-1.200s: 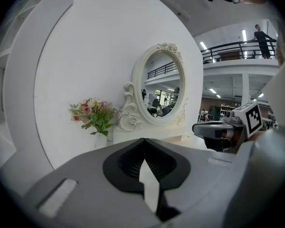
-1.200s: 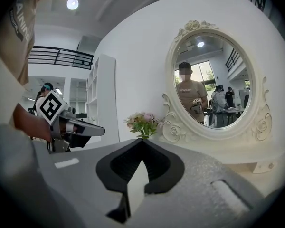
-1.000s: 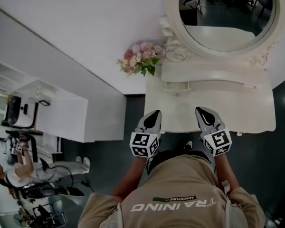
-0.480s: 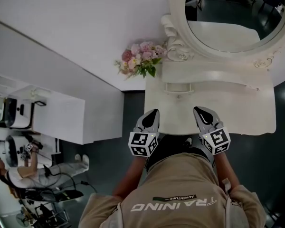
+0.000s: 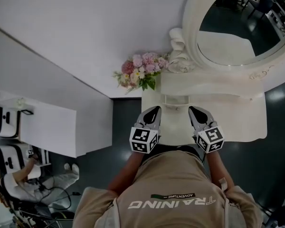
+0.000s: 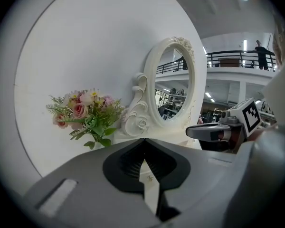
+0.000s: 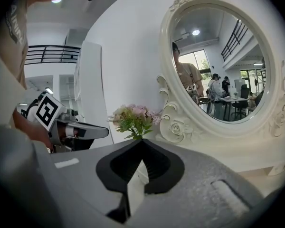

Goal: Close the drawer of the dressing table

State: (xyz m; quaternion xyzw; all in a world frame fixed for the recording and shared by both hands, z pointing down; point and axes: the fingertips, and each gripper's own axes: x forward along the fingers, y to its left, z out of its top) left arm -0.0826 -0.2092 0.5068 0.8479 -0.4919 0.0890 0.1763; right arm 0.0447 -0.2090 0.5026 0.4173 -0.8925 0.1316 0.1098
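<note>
The cream-white surface [image 5: 228,122] fills the middle right of the head view, its front edge curved. At its upper left corner stands 1 bunch of pink flowers [image 5: 141,74]. Along its back runs a raised shelf [image 5: 213,82], which carries 1 oval mirror [image 5: 192,56] at the upper right.
</note>
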